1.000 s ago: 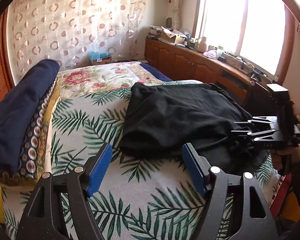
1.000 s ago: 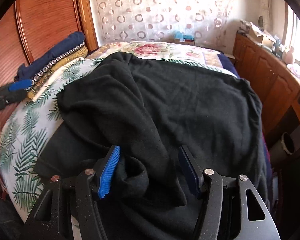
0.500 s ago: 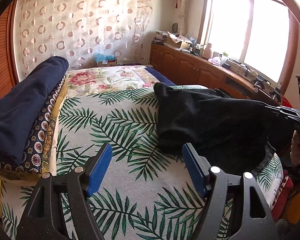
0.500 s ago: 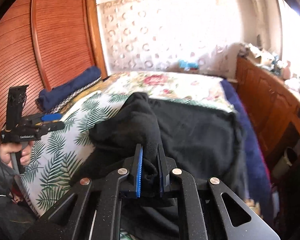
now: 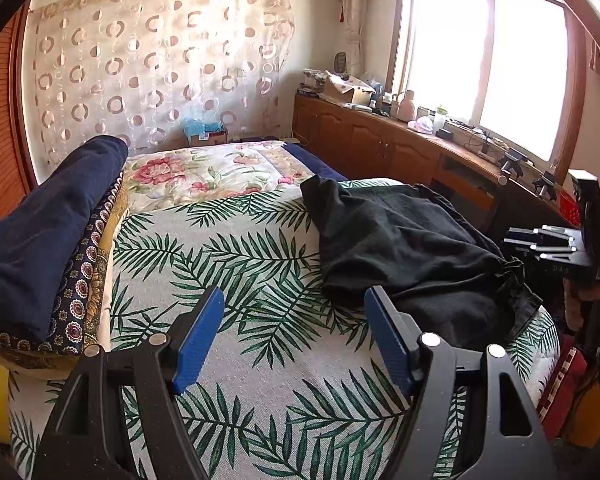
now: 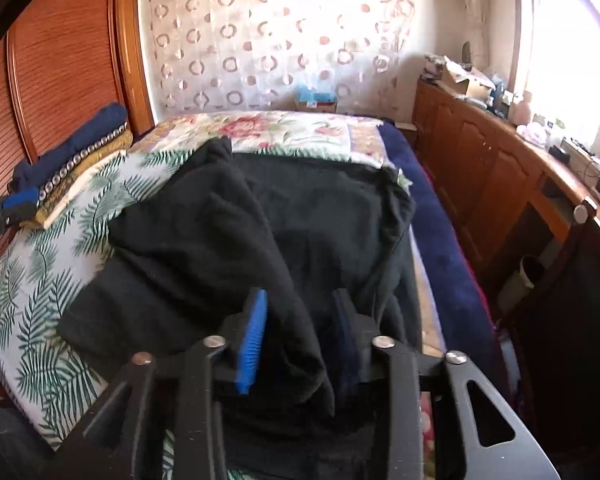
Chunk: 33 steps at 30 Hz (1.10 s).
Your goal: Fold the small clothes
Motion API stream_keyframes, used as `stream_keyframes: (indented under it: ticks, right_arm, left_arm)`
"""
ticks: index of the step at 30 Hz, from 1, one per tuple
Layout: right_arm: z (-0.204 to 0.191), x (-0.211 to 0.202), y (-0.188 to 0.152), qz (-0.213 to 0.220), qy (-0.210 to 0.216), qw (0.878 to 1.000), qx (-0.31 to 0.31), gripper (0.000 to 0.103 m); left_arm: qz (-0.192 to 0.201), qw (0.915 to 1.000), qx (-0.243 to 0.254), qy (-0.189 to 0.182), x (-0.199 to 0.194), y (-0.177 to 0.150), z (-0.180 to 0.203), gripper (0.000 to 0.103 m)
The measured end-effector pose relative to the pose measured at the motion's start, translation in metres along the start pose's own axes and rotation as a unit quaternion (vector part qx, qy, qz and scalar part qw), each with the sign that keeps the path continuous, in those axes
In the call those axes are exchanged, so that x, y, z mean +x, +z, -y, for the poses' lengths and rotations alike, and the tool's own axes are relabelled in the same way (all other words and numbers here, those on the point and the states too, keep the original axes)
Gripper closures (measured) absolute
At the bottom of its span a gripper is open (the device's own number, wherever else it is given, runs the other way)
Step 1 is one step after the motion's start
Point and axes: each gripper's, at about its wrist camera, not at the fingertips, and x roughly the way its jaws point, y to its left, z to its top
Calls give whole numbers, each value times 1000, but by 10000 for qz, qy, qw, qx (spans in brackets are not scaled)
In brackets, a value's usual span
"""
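A black garment [image 5: 412,248] lies crumpled on the right half of the fern-print bed cover [image 5: 236,264]; it also fills the middle of the right wrist view [image 6: 236,232]. My left gripper [image 5: 294,338] is open and empty, above bare cover just left of the garment's near edge. My right gripper [image 6: 300,328] has its jaws partly apart with a fold of the black garment lying between them; it also shows at the right edge of the left wrist view [image 5: 540,244].
Folded navy and patterned bedding [image 5: 48,232] is stacked along the bed's left side. A wooden cabinet [image 5: 380,144] with clutter runs under the window on the right. A floral quilt [image 5: 204,172] covers the far end of the bed.
My right gripper shut on a fold of the garment and lifted it, then came back down and opened partway. The garment has bunched toward the right. My left gripper stayed open.
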Motion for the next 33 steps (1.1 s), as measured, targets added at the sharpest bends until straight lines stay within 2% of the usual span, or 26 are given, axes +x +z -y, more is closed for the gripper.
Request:
stream_keyframes:
  ticks: [2,6,12,19,22,33]
  right_arm:
    - [-14,-1,0,103,-17,9999,-102,51]
    - [-34,4,7,241,105,9993,-268,47]
    - [-70,25,19,226,603,9962,-590,46]
    - [-118,67,32,-128,1072,9890,-1010,45]
    - [-132,87,40,-355,1418,9823,-1175,45]
    - [-173,141,53,-946,1625,9643,-1867,45]
  left_arm:
    - [20,10000,19,25,-1,0,2,29]
    - [31,10000,0,34,-2,-2,0,29]
    - [3,9999,-62,95,-3,-5,-5,29]
    - [4,9997,-166,167,-5,-7,-14,29]
    - [17,9996,-212,180,-6,-9,-19,29]
    - [58,9993,-305,209,-6,-10,-25,29]
